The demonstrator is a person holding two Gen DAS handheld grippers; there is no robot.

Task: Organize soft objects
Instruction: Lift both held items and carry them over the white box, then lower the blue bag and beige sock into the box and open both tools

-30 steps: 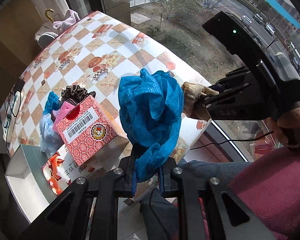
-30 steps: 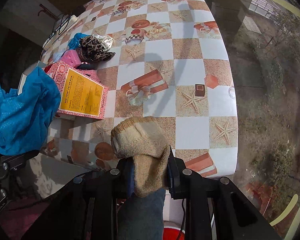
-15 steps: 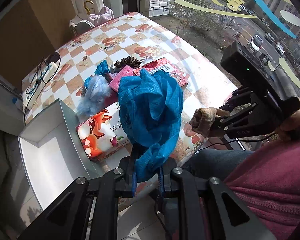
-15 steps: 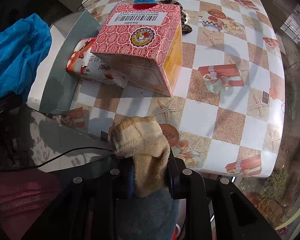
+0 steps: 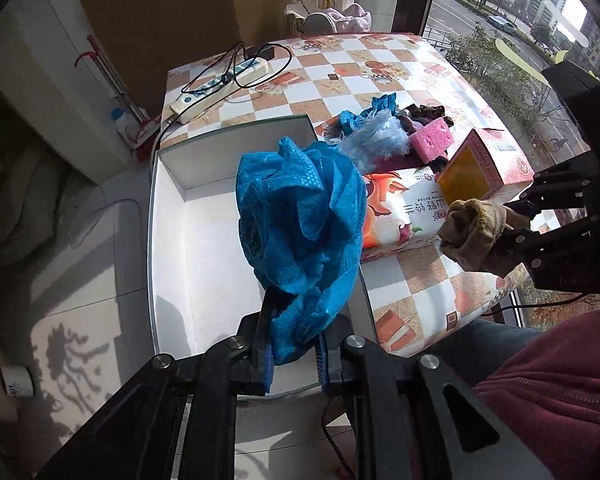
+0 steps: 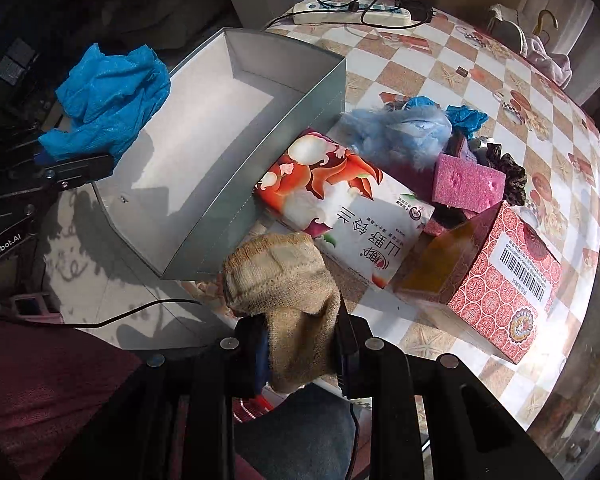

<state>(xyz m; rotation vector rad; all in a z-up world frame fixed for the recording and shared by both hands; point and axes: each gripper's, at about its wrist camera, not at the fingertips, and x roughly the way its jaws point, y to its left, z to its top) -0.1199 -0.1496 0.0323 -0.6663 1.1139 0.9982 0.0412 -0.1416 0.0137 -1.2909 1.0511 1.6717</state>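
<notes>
My left gripper (image 5: 294,354) is shut on a crumpled blue cloth (image 5: 300,224) and holds it over the open grey box (image 5: 188,248) with white inside. The cloth also shows in the right wrist view (image 6: 108,100) above the box's (image 6: 260,184) left side. My right gripper (image 6: 300,354) is shut on a beige knitted sock (image 6: 284,292), held over the table's near edge, just right of the box. The sock also shows in the left wrist view (image 5: 476,236).
On the checked table (image 6: 460,64) lie a flowered tissue pack (image 6: 348,204), a red carton (image 6: 496,280), a pink sponge (image 6: 468,184), a pale blue fluffy thing (image 6: 400,132), and a leopard-print scrunchie (image 6: 512,176). A power strip with cables (image 5: 220,84) lies at the far side.
Both grippers have swung left with their loads. The blue cloth now hangs over the open box, and the sock has come close beside the box and the tissue pack.
</notes>
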